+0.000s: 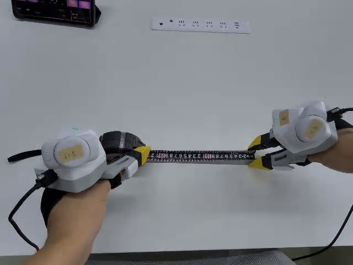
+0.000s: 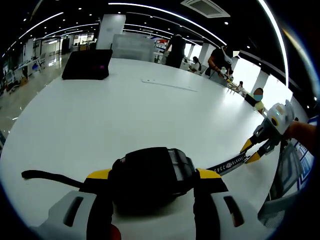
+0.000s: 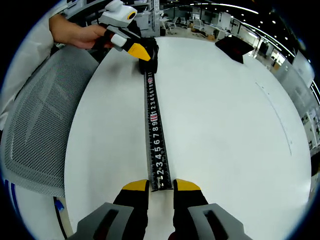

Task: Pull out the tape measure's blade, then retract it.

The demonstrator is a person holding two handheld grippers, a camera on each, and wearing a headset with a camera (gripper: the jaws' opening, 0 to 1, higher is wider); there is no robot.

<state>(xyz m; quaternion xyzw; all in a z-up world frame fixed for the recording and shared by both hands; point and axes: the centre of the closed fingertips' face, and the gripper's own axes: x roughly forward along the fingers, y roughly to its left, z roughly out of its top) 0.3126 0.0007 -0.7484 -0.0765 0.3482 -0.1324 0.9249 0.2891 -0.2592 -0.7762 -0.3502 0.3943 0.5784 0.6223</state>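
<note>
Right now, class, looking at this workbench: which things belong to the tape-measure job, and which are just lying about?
In the job:
- tape measure case, gripped by the left claw
- blade, pulled out, its end held in the right claw

Lying about:
- power strip
- dark screen device, at the far side

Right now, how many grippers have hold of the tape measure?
2. The left gripper clamps the black case at the left; the right gripper holds the end of the pulled-out blade at the right.
</note>
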